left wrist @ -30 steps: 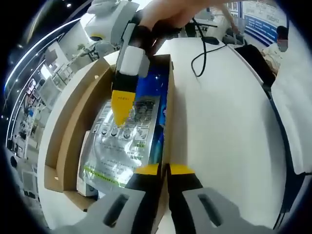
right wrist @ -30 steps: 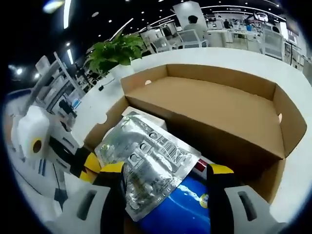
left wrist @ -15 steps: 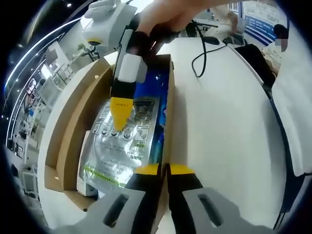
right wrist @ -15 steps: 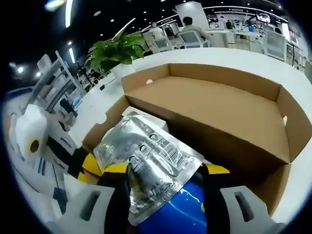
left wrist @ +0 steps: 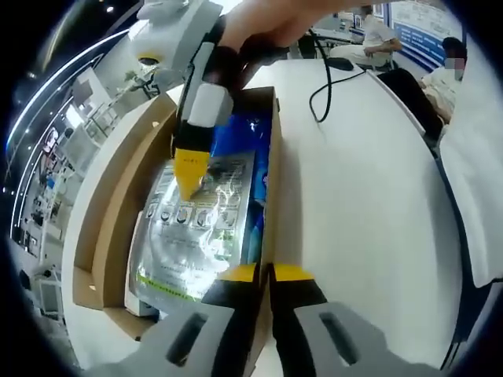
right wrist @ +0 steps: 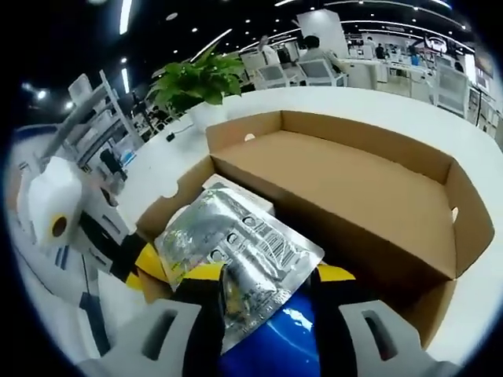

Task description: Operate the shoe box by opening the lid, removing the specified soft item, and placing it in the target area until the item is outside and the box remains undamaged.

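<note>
**Shoe box open, pouch gripped inside**

The shoe box (left wrist: 118, 196) sits on the white table (left wrist: 361, 204), lid (right wrist: 354, 188) folded back. Inside lies a silver-blue pouch (left wrist: 196, 228). The right gripper (right wrist: 263, 275) jaws pinch the pouch's edge. The left gripper (left wrist: 263, 273) jaws clamp the box wall.

pouch (left wrist: 192, 228) in open box (left wrist: 118, 196), on table (left wrist: 361, 204)

Surface (left wrist: 369, 204): white, curving, carrying everything in the left gripper view.
Black cable (left wrist: 322, 94): trailing in a loop across the surface's far part.
Potted plant (right wrist: 196, 78): green leaves standing at the surface's far edge in the right gripper view.
People (left wrist: 377, 35): sitting in the background, past the surface.
Chairs and desks (right wrist: 314, 71): showing further back, under ceiling lights.
</note>
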A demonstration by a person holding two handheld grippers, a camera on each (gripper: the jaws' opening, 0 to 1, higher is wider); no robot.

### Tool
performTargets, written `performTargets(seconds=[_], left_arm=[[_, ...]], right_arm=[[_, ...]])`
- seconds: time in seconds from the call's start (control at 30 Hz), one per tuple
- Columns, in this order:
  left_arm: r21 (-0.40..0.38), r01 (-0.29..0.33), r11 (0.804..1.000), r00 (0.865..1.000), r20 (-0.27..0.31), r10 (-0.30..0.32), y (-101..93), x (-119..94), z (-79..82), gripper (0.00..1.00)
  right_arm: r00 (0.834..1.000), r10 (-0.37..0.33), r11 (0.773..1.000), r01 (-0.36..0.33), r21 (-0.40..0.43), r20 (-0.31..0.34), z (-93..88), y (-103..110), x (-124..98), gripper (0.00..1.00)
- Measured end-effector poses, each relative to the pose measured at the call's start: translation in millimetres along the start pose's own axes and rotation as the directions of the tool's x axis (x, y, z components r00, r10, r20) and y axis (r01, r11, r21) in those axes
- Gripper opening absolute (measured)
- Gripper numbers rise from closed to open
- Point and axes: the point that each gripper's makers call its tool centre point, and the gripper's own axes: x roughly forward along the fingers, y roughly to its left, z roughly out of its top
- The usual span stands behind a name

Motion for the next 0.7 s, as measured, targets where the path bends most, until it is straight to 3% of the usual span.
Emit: performTargets(seconds=[0.43, 0.7], left_arm=[[0.003, -0.001, 1.0, 1.0, -0.003, 0.001, 0.0, 0.0, 0.3, 0.04], [0.007, -0.003, 1.0, 1.0, -0.006, 0.003, -0.1, -0.1, 0.2, 0.04]], right_arm=[[0.994, 0.063, 0.991, -0.074, 0.115, 0.092, 11.0, 11.1, -6.5, 0.3], [0.988, 0.105, 0.984, -0.12, 0.128, 0.116, 15.0, 25.5, -4.2, 0.3]])
